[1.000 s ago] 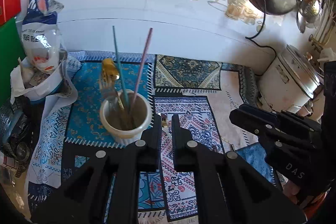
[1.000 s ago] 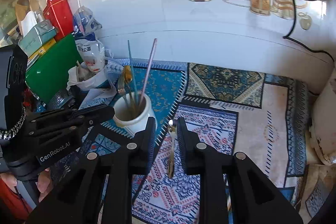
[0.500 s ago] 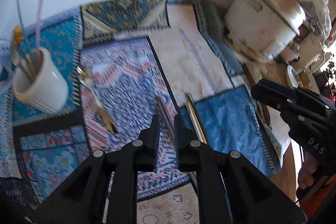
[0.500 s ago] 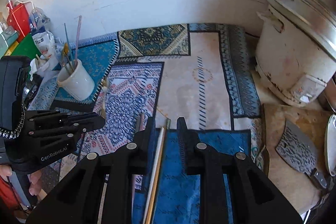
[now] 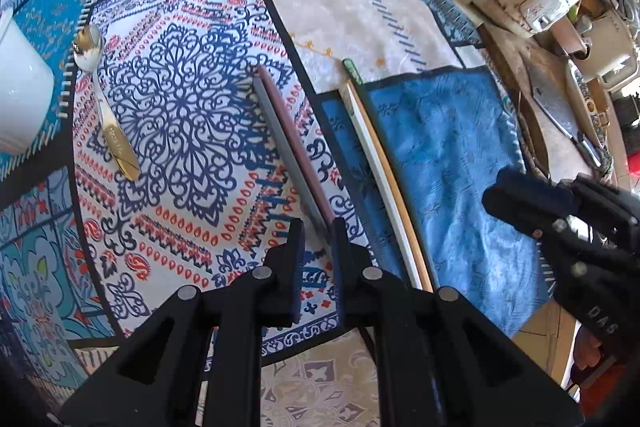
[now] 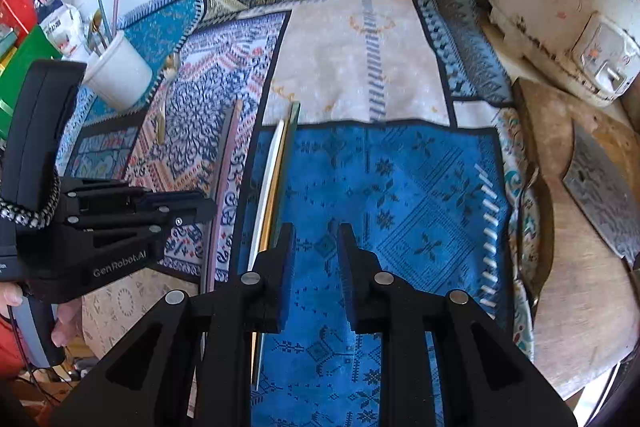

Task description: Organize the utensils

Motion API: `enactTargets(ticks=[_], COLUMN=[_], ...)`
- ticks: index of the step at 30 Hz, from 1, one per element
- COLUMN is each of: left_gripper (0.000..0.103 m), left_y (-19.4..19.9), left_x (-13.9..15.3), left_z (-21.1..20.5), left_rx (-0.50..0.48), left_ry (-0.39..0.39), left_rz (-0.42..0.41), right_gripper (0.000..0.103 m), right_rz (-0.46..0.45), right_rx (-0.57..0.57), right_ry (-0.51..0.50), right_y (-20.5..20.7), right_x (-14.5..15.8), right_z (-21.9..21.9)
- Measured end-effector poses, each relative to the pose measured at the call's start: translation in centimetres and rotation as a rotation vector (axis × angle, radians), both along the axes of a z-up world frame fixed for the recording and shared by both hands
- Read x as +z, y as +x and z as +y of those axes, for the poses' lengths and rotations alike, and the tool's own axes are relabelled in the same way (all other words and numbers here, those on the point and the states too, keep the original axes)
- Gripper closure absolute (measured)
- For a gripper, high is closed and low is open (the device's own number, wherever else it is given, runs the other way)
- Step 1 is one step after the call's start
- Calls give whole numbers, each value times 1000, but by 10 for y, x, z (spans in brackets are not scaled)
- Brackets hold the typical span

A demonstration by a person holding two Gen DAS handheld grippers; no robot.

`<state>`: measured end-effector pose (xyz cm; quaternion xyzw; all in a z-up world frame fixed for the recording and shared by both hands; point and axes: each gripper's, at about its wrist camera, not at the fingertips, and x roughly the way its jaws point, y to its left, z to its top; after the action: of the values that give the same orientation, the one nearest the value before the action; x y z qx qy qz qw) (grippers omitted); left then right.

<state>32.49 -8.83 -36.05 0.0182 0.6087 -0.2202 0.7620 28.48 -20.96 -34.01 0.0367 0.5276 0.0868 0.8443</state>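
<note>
The near ends of the grey and pink chopsticks (image 5: 290, 147) run under the left gripper (image 5: 317, 243), so whether they touch it cannot be told; its jaws stand slightly apart, straddling them. The right gripper (image 6: 316, 247) hovers over blue cloth (image 6: 400, 195), jaws apart and empty, with white and tan chopsticks (image 6: 272, 179) just left. The cup (image 6: 118, 71) sits far ahead-left, a gold spoon (image 5: 104, 103) beside it.

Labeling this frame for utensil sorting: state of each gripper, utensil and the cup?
Left gripper: open, fingers straddling pink and grey chopstick pair, not gripping.
Right gripper: open, empty.
White, tan and green chopsticks: flat on cloth.
Gold spoon: flat on cloth.
White ceramic cup: upright, holding utensils.
</note>
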Motion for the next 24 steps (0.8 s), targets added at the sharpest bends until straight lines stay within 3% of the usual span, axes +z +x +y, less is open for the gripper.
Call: enactTargets(ticks=[10, 14, 24], left_gripper=[93, 94, 98], left_y=[-1, -1, 3], left_x=[-2, 1, 0], left_z=[2, -2, 17], left_rx=[34, 38, 12], left_ry=[-10, 41, 88], left_rz=[-10, -55, -49], right_gripper=[84, 84, 84], right_rz=[45, 60, 75], right_rx=[42, 62, 93], right_ry=[27, 27, -2], right_y=[-1, 2, 8], right_x=[-19, -24, -32], right_z=[11, 18, 30])
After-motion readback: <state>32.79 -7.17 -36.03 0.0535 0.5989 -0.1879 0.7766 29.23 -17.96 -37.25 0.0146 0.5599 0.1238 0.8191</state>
